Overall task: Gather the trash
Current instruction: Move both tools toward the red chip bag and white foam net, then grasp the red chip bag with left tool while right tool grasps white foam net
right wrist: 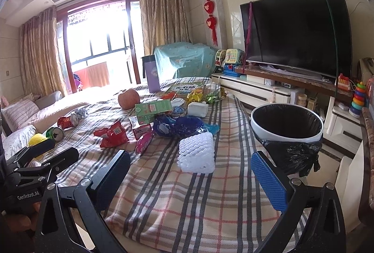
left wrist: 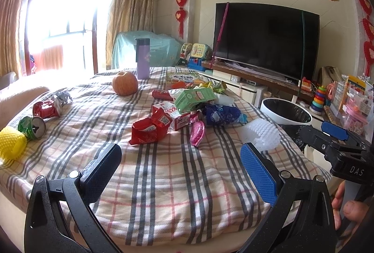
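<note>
Trash lies on a plaid-covered table (left wrist: 163, 173): a red wrapper (left wrist: 149, 129), a pink wrapper (left wrist: 197, 132), a blue bag (left wrist: 222, 115), a green carton (left wrist: 195, 99), white foam netting (left wrist: 264, 133), crushed red can (left wrist: 48, 109), green can (left wrist: 32, 126) and yellow foam netting (left wrist: 10, 144). A white bin with a black liner (right wrist: 287, 126) stands right of the table. My left gripper (left wrist: 181, 167) is open and empty above the near cloth. My right gripper (right wrist: 190, 179) is open and empty, just short of the white foam netting (right wrist: 196, 153).
An apple (left wrist: 125, 83), a purple flask (left wrist: 142, 59) and a picture book (left wrist: 182, 77) sit at the table's far end. A TV (left wrist: 266, 39) on a low cabinet and toys stand to the right. A sofa (right wrist: 21, 112) runs along the left.
</note>
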{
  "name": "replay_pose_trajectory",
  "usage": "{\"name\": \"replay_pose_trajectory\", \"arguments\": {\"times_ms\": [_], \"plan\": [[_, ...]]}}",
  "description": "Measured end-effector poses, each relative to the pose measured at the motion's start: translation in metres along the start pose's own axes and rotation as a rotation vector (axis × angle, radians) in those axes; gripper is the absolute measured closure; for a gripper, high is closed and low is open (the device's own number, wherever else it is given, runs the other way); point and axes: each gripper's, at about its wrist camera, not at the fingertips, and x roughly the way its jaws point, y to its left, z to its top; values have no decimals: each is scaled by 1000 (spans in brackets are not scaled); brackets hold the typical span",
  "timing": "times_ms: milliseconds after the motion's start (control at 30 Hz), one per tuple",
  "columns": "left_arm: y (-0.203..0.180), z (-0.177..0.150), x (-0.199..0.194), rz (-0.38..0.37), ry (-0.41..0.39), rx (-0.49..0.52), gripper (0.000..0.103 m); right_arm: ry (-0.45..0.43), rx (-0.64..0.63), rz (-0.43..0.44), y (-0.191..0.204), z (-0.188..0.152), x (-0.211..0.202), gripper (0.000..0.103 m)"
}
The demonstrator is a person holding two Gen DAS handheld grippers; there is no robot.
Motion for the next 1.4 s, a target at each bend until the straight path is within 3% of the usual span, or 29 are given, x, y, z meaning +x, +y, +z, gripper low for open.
{"name": "replay_pose_trajectory", "arguments": {"times_ms": [233,667,1067,1200,1267,1333,1400], "plan": [[9,-1,17,17,48,-16,0,12,38,36,-5,0,12,0],[44,10,68,55,136,-60,0,74,33,5,-17,3,50,5],[53,21,122,100,212,4,0,155,51,7,-26,5,85,24],[53,24,136,101,219,10,1,171,71,31,-29,6,92,38],[52,24,141,80,231,16,13,182,79,43,-31,6,95,47],[51,23,147,52,256,17,45,195,90,57,-32,5,99,58],[50,22,152,30,277,17,50,201,96,67,-33,5,101,63]]}}
